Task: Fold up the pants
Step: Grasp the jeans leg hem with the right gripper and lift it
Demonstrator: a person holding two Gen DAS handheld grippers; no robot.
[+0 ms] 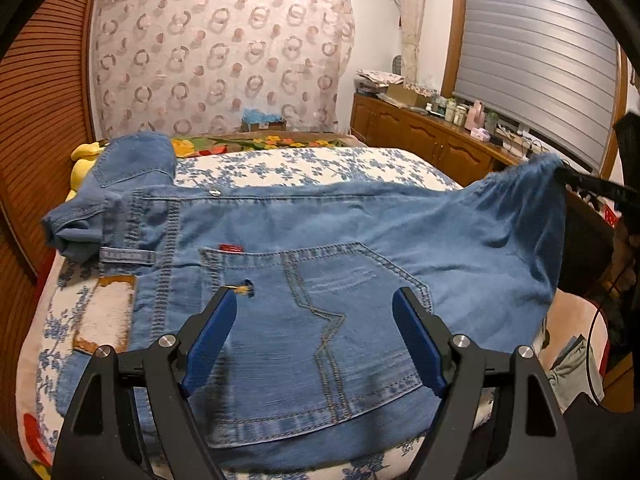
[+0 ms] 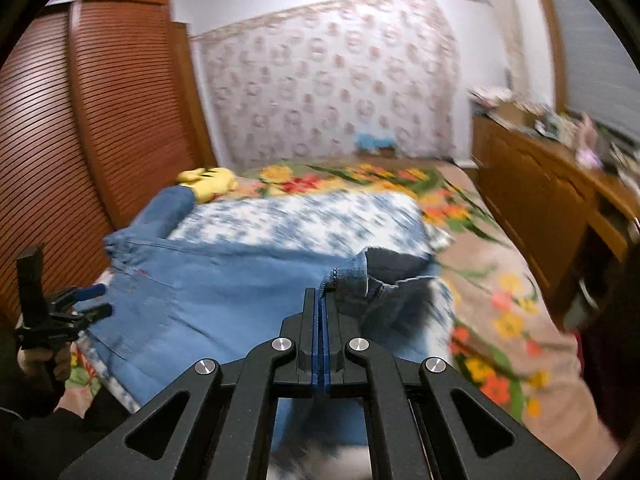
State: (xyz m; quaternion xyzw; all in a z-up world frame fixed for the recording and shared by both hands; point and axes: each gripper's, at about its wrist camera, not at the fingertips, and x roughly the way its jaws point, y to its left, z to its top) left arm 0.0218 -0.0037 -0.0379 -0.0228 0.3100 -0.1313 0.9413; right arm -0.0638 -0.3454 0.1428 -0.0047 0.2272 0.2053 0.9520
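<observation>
right gripper (image 2: 321,300) pinches the pants (image 2: 224,280) hem, waistband toward 10 o'clock; left gripper (image 1: 312,312) hangs open over the seat.

Each hand-held gripper (image 1: 314,300) has black arms with round silver screws and flat blue pads (image 1: 210,342). The other one (image 2: 320,296) looks the same. The person's sleeve (image 2: 52,424) seems black, though it is blurry.
</observation>
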